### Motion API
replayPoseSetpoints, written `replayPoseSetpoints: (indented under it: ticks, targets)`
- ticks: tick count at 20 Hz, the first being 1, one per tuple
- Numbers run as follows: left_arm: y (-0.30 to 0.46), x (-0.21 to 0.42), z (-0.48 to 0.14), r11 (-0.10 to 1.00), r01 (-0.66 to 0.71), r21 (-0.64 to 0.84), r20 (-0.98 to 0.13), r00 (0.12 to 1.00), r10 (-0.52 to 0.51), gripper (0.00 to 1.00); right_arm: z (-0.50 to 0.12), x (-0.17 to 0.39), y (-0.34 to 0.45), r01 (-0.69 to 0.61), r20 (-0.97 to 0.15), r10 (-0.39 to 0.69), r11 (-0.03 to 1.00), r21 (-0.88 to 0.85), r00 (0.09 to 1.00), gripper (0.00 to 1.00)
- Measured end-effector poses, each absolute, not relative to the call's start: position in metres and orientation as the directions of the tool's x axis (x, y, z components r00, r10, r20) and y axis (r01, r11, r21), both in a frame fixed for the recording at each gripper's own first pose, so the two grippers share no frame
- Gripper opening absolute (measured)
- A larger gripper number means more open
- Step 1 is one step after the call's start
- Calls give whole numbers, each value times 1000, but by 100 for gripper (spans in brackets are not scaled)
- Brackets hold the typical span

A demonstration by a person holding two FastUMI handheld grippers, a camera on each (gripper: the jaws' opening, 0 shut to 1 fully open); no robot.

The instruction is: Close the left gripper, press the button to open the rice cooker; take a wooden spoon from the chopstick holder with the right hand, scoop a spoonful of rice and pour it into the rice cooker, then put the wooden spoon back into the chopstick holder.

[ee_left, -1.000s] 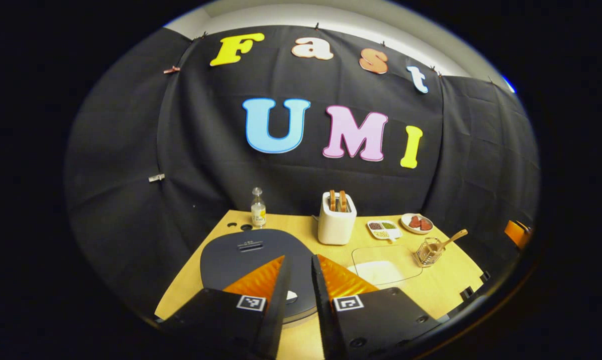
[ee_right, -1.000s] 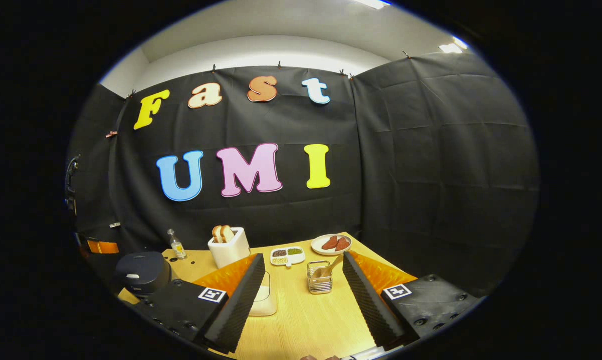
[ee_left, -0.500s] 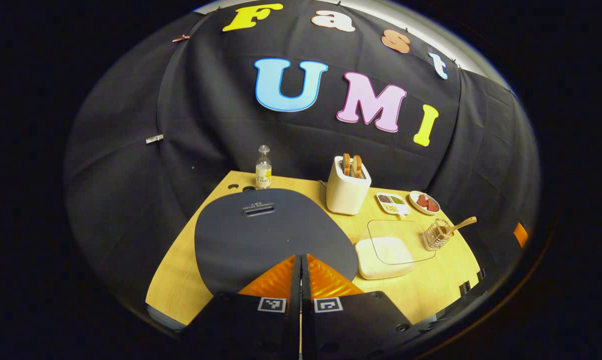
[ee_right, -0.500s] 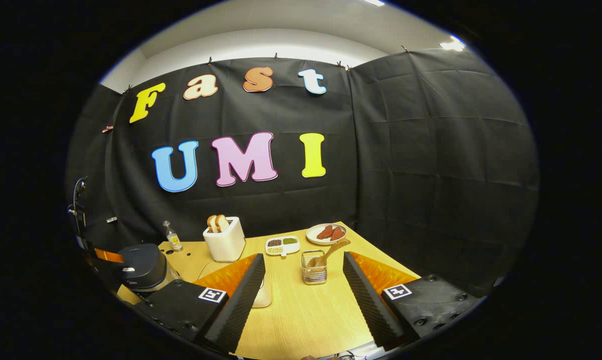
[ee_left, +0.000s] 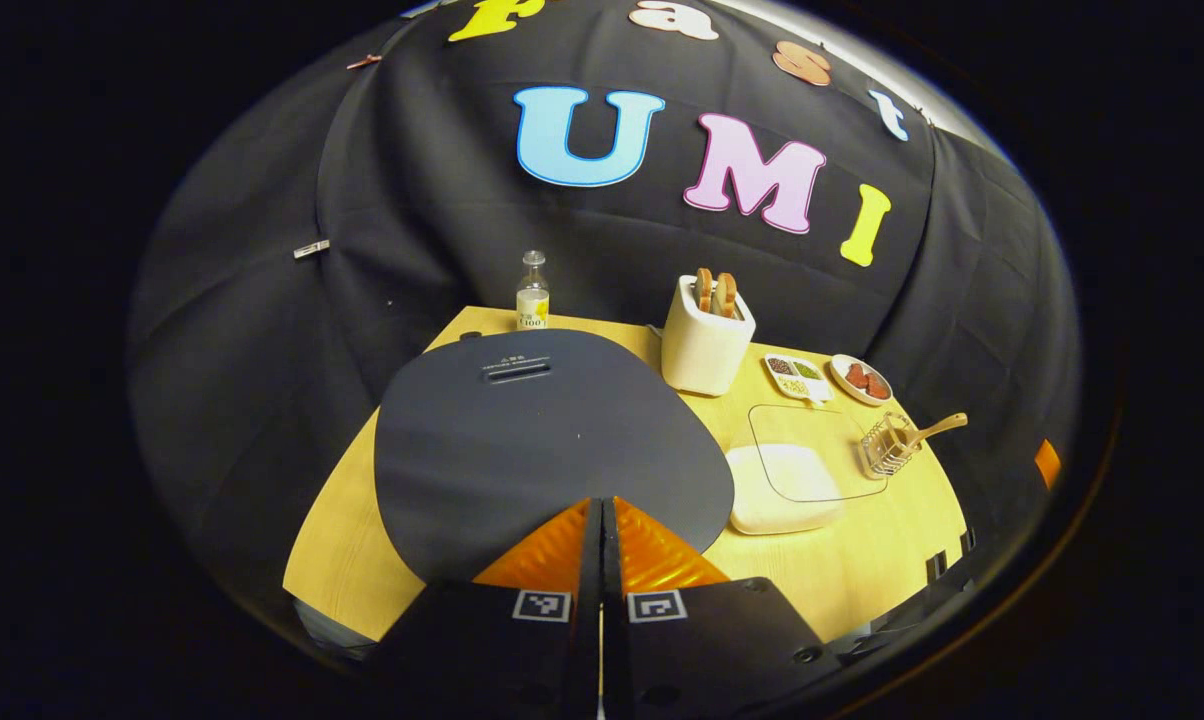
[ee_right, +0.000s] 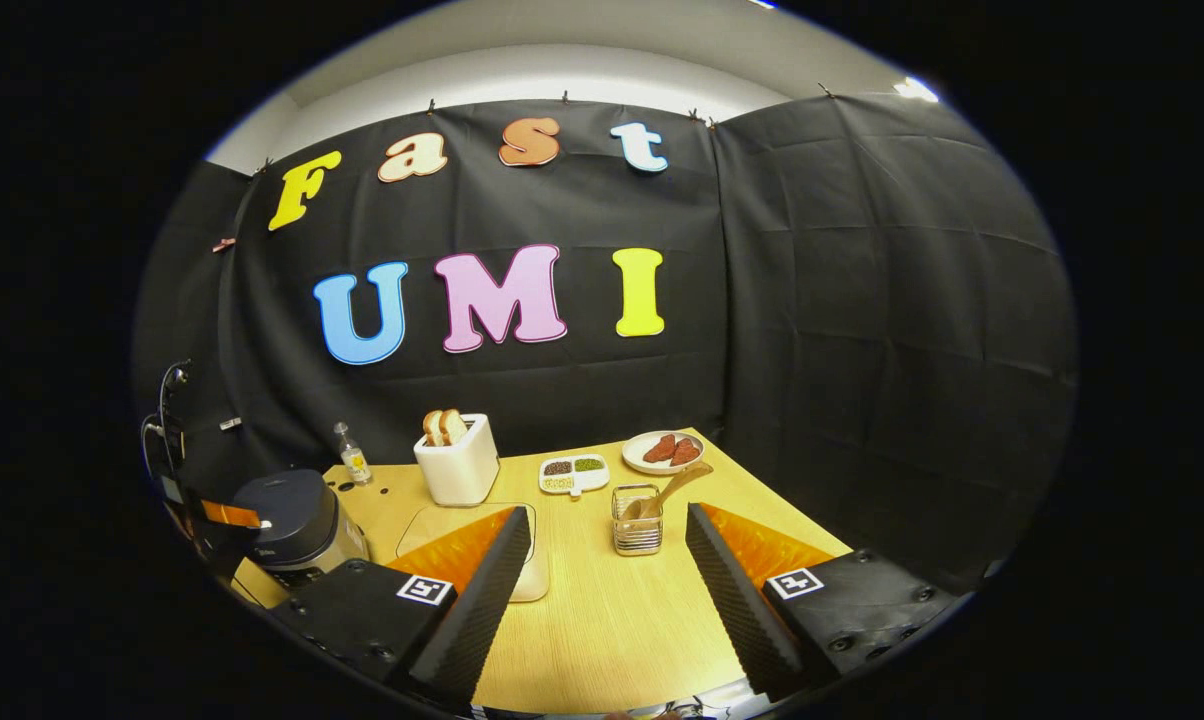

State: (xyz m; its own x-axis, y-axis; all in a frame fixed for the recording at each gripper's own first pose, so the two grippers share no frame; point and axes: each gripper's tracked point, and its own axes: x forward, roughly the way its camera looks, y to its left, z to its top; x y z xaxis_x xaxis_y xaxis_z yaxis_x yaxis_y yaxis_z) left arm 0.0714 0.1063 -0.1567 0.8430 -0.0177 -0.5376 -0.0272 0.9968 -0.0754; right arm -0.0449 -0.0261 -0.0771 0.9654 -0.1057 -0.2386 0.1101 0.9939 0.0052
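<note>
The dark grey rice cooker (ee_left: 542, 440) has its lid down and lies right under my left gripper (ee_left: 600, 505). That gripper is shut, its fingers pressed together over the lid's near edge and hiding whatever lies below the tips. The right gripper view shows the cooker (ee_right: 297, 520) at far left with the left gripper (ee_right: 212, 515) at its front. My right gripper (ee_right: 607, 512) hangs open above the table, short of the wire chopstick holder (ee_right: 637, 522). A wooden spoon (ee_right: 672, 488) leans in that holder. A white rice box (ee_left: 782, 490) with a clear lid sits beside the cooker.
Along the back of the wooden table (ee_right: 612, 620) stand a small bottle (ee_right: 350, 465), a white toaster (ee_right: 454, 465) with bread, a divided dish (ee_right: 574, 472) and a plate (ee_right: 664, 452) of red pieces. Black cloth closes in the table behind and to the right.
The left gripper's fingers went from a narrow gap to shut and moved forward over the cooker lid. The right gripper stayed open and shifted only slightly.
</note>
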Motion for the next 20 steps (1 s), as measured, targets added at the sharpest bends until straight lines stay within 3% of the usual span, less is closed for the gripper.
replayPoseSetpoints:
  ticks: [8, 13, 20]
  targets:
    - [107, 72, -165, 996, -74, -54, -560, 828, 31, 7, -86, -39, -44, 97, -282, -91, 995, 8, 955, 98]
    - [106, 68, -148, 992, -110, -58, -509, 858, 66, 7, -91, -16, -53, 61, -306, -47, 998, 36, 951, 98]
    - [107, 68, -12, 957, -280, -69, -180, 947, 264, 7, -98, 34, -70, 33, -317, -6, 996, 80, 948, 98]
